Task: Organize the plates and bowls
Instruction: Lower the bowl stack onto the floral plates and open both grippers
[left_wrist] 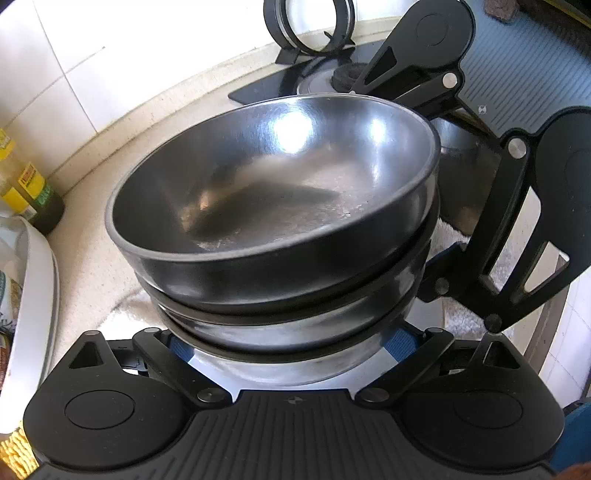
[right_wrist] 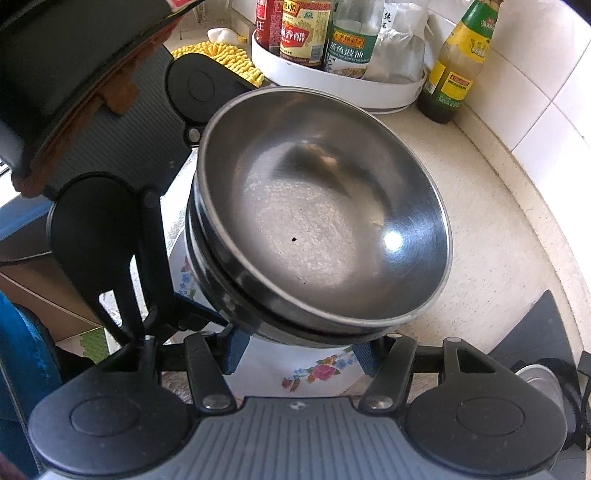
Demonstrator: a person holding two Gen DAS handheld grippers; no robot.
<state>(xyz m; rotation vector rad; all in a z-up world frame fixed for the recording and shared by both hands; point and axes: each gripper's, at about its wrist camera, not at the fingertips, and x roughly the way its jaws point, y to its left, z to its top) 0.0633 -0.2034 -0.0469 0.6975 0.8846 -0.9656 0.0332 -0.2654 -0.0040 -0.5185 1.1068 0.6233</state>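
Note:
A stack of nested steel bowls (left_wrist: 273, 192) fills both views and leans a little above a towel on the counter. My left gripper (left_wrist: 291, 347) reaches in from below. Its blue pads (left_wrist: 181, 349) stand wide on either side of the lowest bowl, and I see no squeeze. In the right wrist view the same stack (right_wrist: 317, 229) sits just beyond my right gripper (right_wrist: 299, 354), whose blue pads (right_wrist: 232, 354) clasp the base of the stack. One right finger (left_wrist: 447, 258) shows against the stack's right side. A left finger (right_wrist: 192, 314) reaches under its lower left.
A floral towel (right_wrist: 314, 369) lies under the stack on the beige counter (right_wrist: 498, 240). A white tray (right_wrist: 332, 85) of sauce bottles and a loose bottle (right_wrist: 454, 62) stand by the tiled wall. A yellow cloth (right_wrist: 221, 55) lies nearby. A black rack (left_wrist: 314, 29) stands behind.

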